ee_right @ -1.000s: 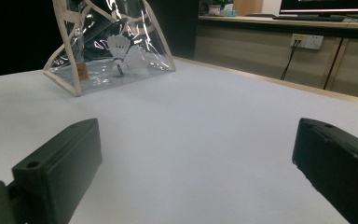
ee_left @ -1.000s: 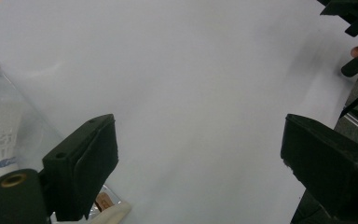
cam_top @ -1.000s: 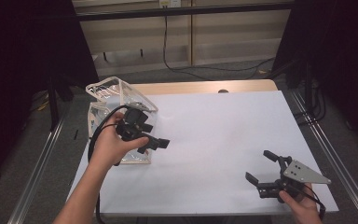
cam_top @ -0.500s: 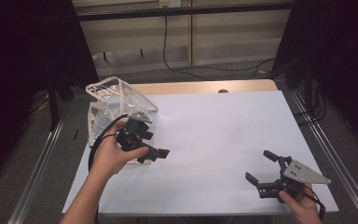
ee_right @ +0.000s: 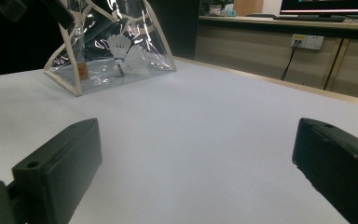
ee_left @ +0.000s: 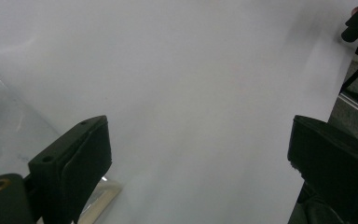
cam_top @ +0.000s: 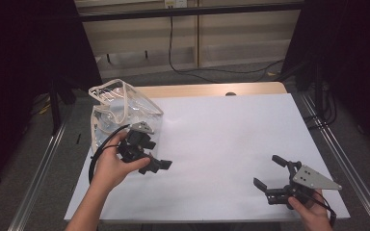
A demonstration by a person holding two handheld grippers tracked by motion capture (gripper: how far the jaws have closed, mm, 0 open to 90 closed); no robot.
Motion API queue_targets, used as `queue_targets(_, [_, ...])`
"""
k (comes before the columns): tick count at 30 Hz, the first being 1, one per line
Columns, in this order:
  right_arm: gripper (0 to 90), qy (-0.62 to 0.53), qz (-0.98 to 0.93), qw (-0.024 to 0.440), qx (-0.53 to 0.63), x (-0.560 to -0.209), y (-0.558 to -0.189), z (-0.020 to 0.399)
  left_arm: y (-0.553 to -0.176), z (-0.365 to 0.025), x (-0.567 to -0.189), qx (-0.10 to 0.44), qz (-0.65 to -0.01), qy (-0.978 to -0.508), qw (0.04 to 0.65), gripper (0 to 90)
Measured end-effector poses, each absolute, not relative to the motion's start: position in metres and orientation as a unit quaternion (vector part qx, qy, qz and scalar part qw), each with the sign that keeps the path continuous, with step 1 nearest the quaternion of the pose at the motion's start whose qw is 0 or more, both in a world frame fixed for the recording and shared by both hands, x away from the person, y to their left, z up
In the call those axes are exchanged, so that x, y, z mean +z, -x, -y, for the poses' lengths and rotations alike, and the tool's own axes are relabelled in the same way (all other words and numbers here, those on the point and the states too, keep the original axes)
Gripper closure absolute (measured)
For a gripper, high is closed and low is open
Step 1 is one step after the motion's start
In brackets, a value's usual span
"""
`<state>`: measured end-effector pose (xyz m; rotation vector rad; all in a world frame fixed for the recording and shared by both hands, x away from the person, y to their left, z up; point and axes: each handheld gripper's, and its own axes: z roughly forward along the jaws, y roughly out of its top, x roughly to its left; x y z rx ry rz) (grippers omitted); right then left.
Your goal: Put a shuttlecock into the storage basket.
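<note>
Work in hand: I am handling a clear bag (cam_top: 120, 118) with cream piping, which is standing at the far left corner of the white worktop (cam_top: 231, 139).

Bag contents: I am seeing white shuttlecocks (ee_right: 126, 56) lying inside it, on its floor, in the right gripper view. How many, I cannot tell for certain.

Bag condition: it is standing on its own base, its top edges leaning and crumpled. Whether the mouth is fastened I cannot tell.

Left claw (cam_top: 155, 164): I am holding it just beside the bag's near side, pointing across the worktop toward my right. Its jaws are standing wide apart with nothing between them. In the left gripper view a corner of the bag (ee_left: 9, 126) is showing at the left edge, outside the jaws and apart from them.

Right claw (cam_top: 270, 173): I am resting it at the near right corner, well apart from the bag. Its jaws are spread wide and are gripping nothing.

Progress: I am judging that the filling is done, since the shuttlecocks are lying inside and none are lying loose on the worktop.

Remaining: I am judging that little is left, perhaps closing or straightening the bag. Both claws are free for that.
</note>
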<state>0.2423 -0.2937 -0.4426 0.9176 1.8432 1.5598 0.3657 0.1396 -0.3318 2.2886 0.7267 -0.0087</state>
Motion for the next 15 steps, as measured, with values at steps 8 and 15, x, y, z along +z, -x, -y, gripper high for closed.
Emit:
queue_targets(8, [0.7, -0.341, -0.686, 0.277, 0.58, -0.4425, -0.2423, 0.2935, -0.3632, -0.1453, -0.3358, -0.006, -0.278, -0.887, 0.369, 6.0])
queue_targets(15, [0.7, -0.34, -0.687, 0.276, 0.579, -0.4427, -0.2426, 0.2937, -0.3596, -0.1462, -0.3401, -0.009, -0.268, -0.891, 0.366, 6.0])
